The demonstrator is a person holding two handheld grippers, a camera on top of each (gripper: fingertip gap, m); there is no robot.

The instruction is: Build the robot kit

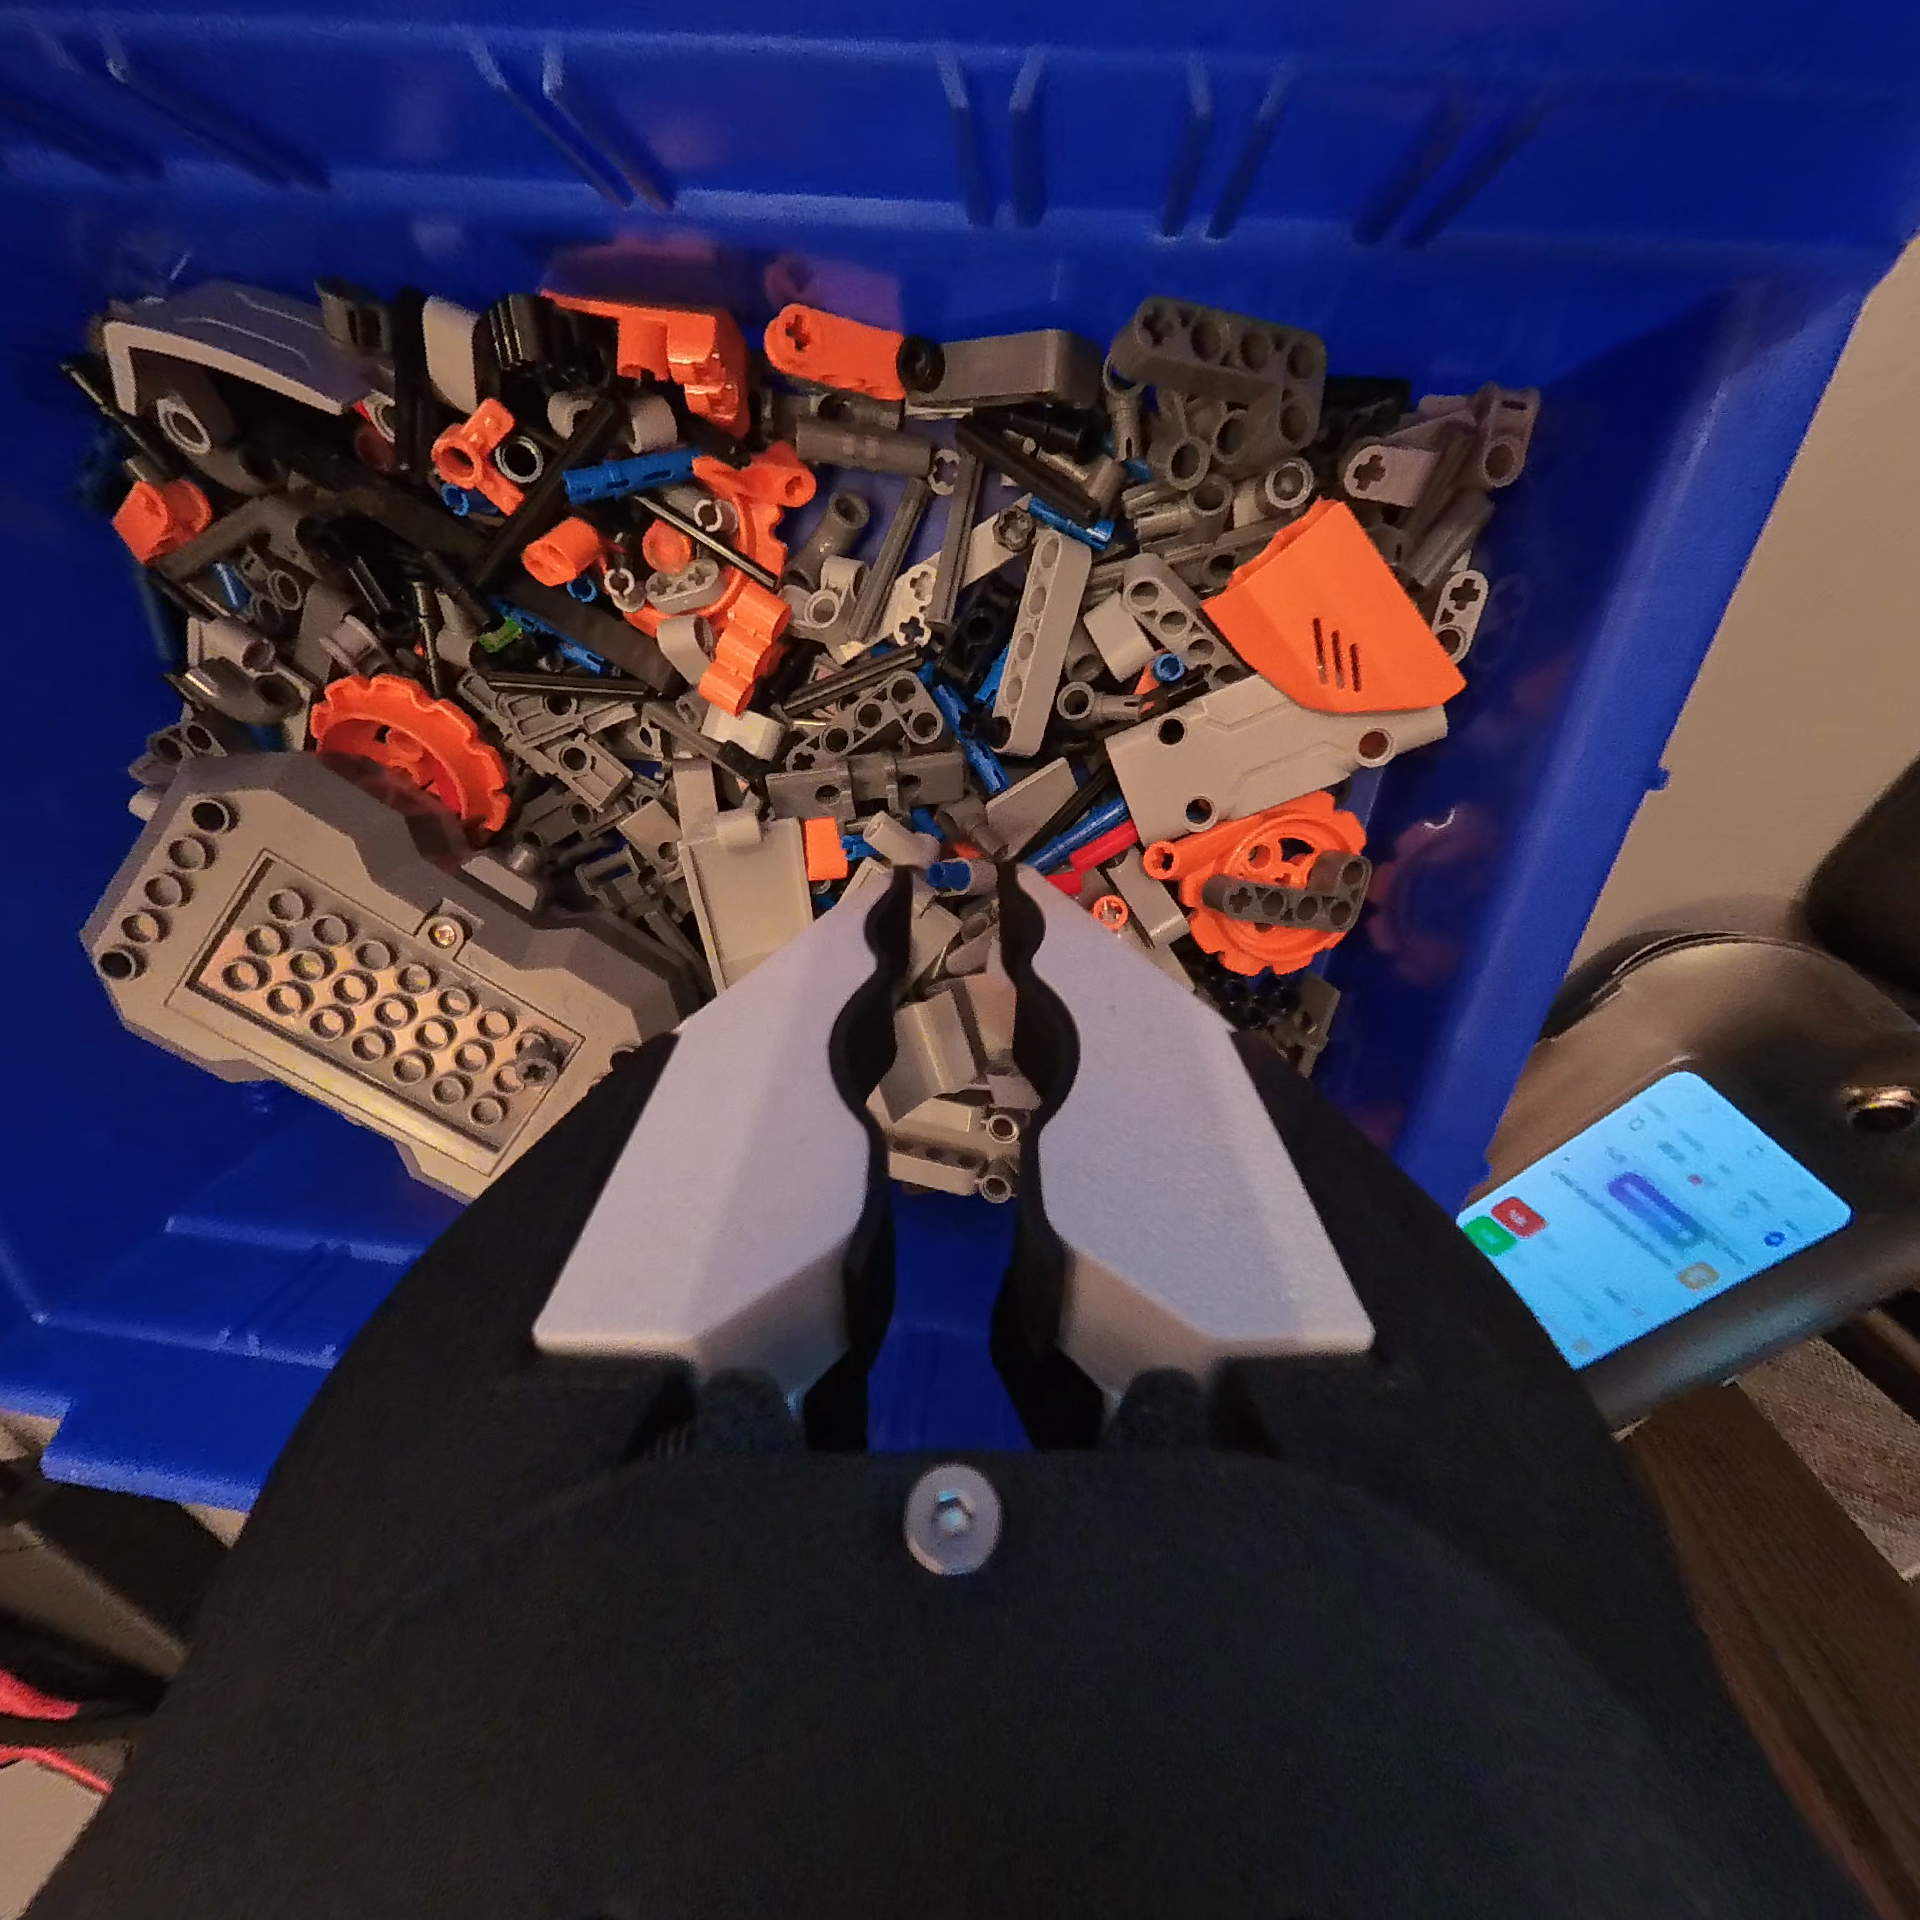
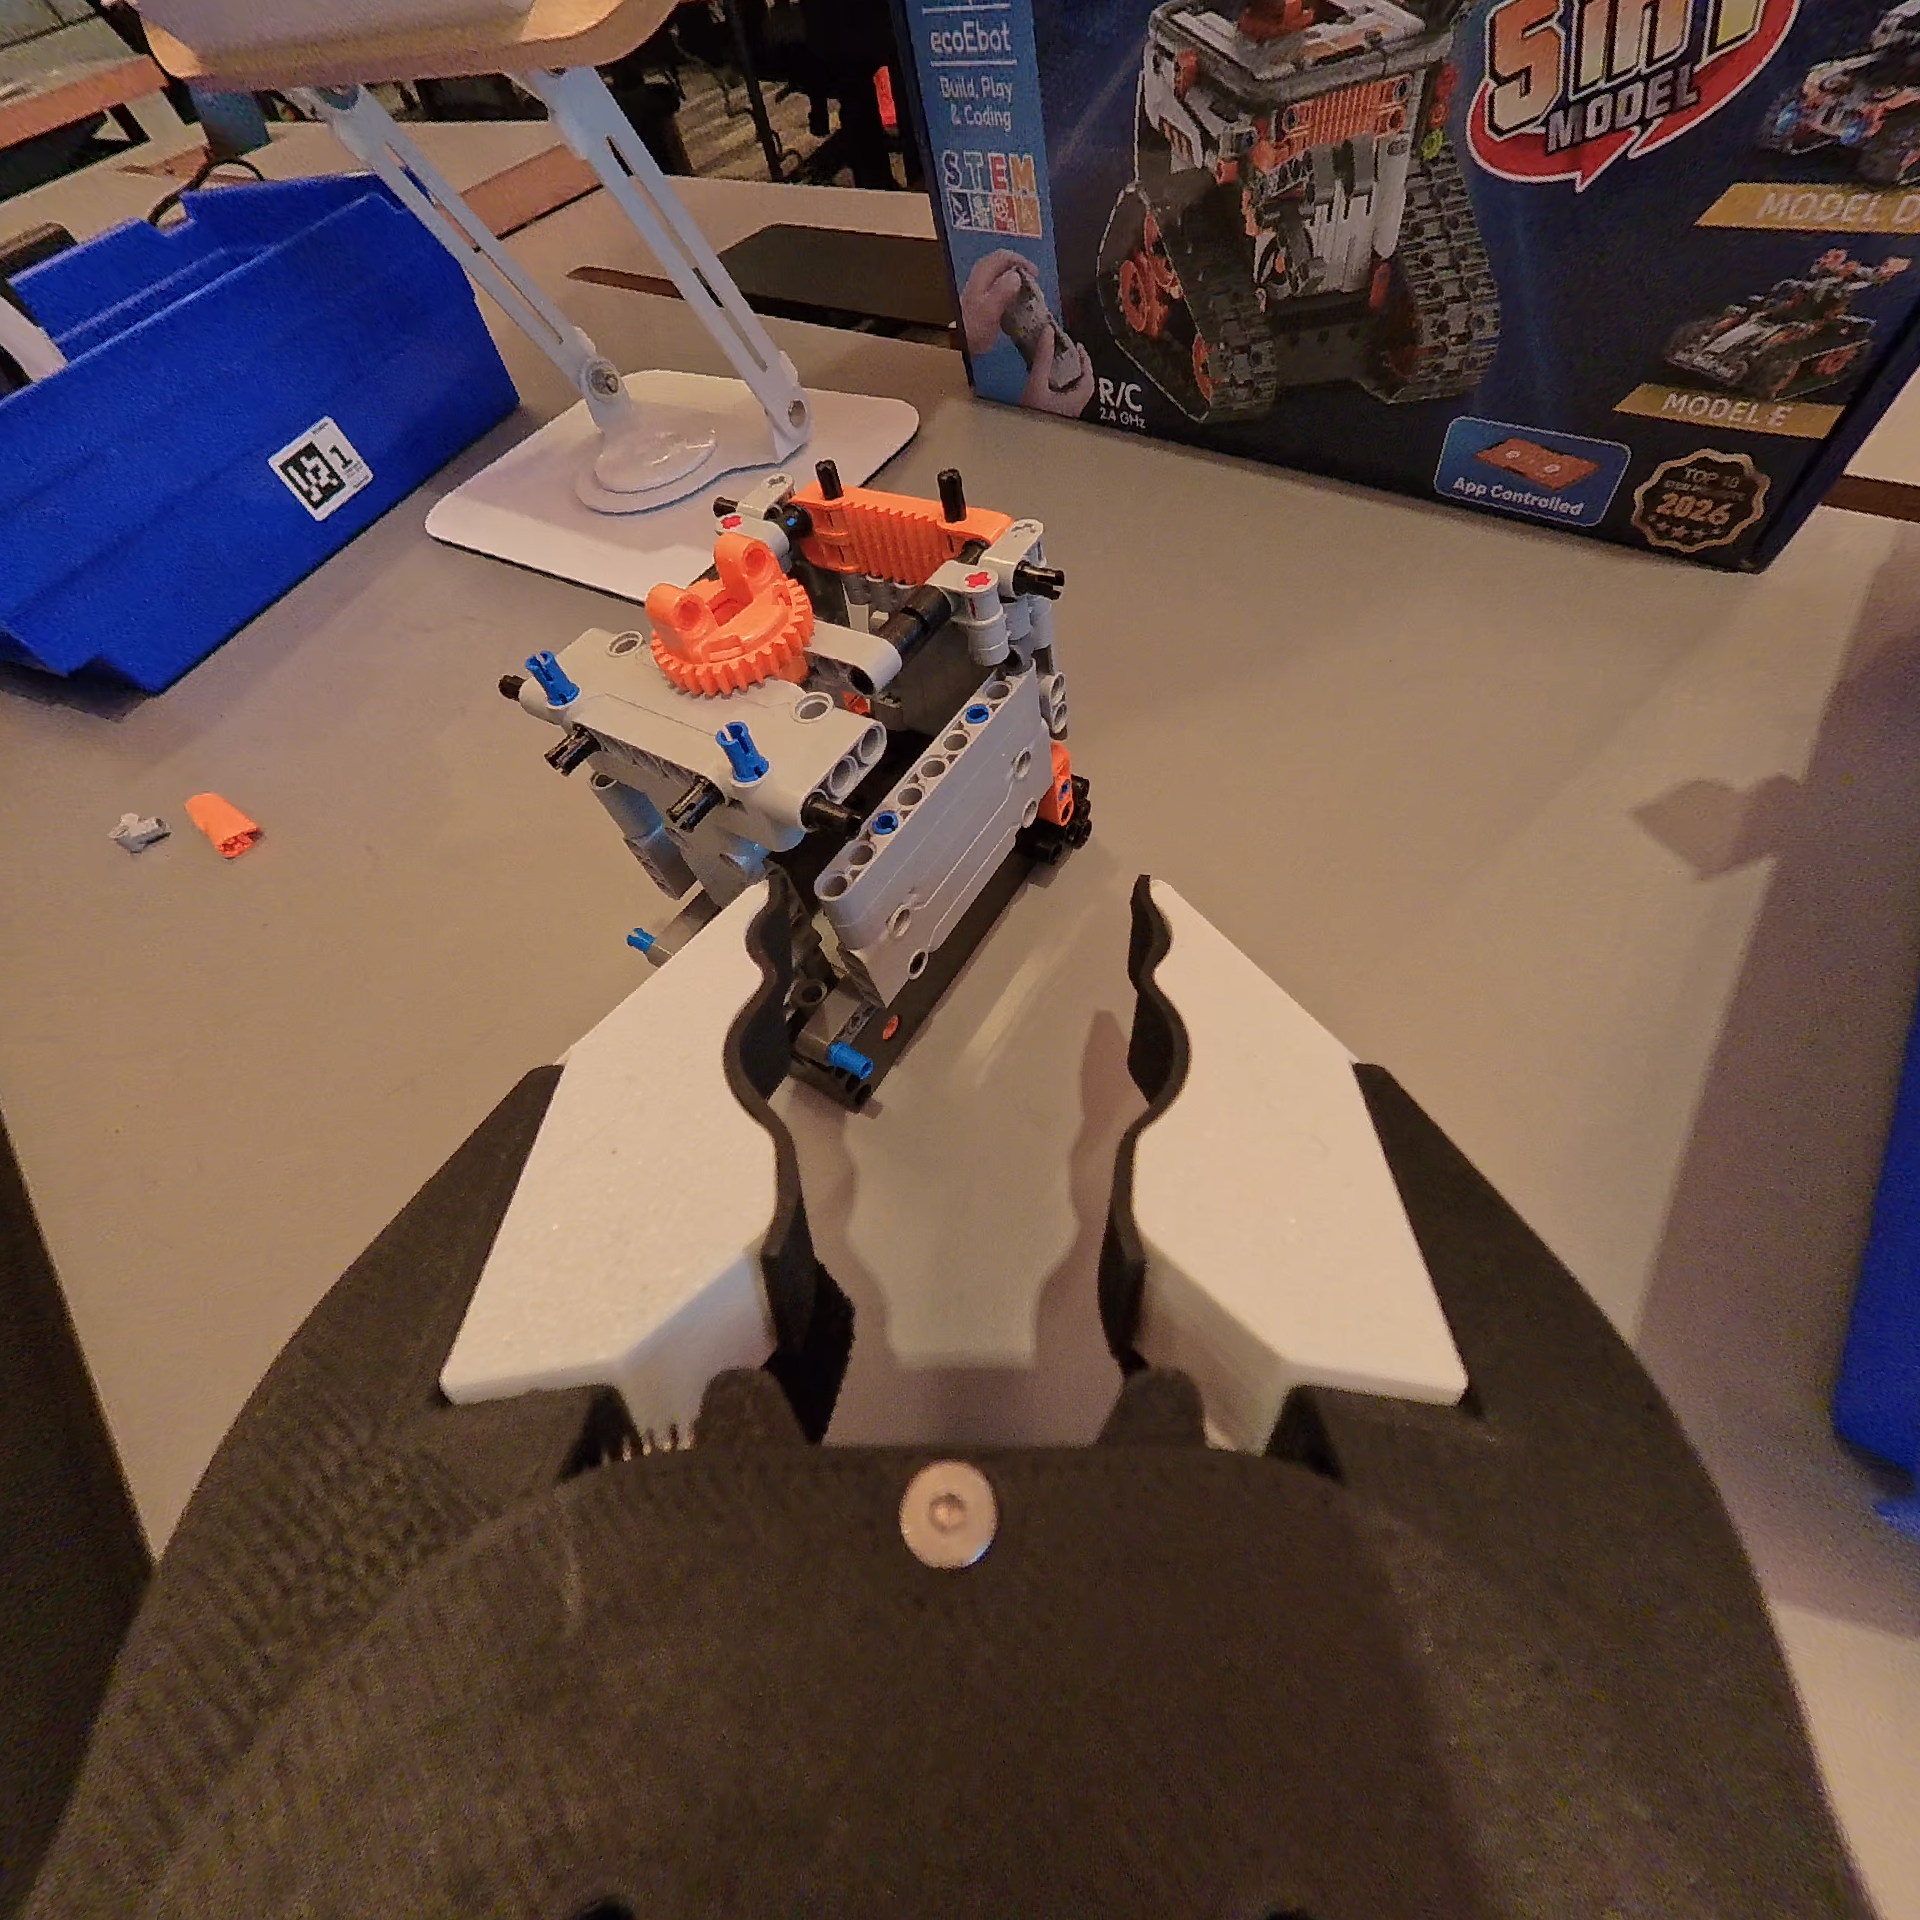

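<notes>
My left gripper (image 1: 956, 878) reaches into a blue bin (image 1: 935, 156) filled with a pile of grey, black, orange and blue building pieces (image 1: 831, 623). Its jaws are almost together, and the tips pinch a small blue pin (image 1: 951, 871) on top of the pile. My right gripper (image 2: 956, 894) is open and empty, low over a grey table (image 2: 1403, 831). A partly built grey, orange and black model (image 2: 831, 727) stands just ahead of it. The left fingertip (image 2: 764, 914) is against the model's near lower corner; the right finger is clear of it.
A large grey battery box (image 1: 343, 966) lies at the bin's left. A lit phone screen (image 1: 1652, 1216) sits right of the bin. On the table are a blue bin (image 2: 208, 416), a white stand base (image 2: 675, 457), a printed product box (image 2: 1455, 260), and loose orange (image 2: 221, 824) and grey (image 2: 138, 831) pieces. The grippers' ends are close to 55 cm from one another. To reach the lit phone screen (image 1: 1652, 1216) in a straight line is about 15 cm for my left fingers, about 55 cm for my right.
</notes>
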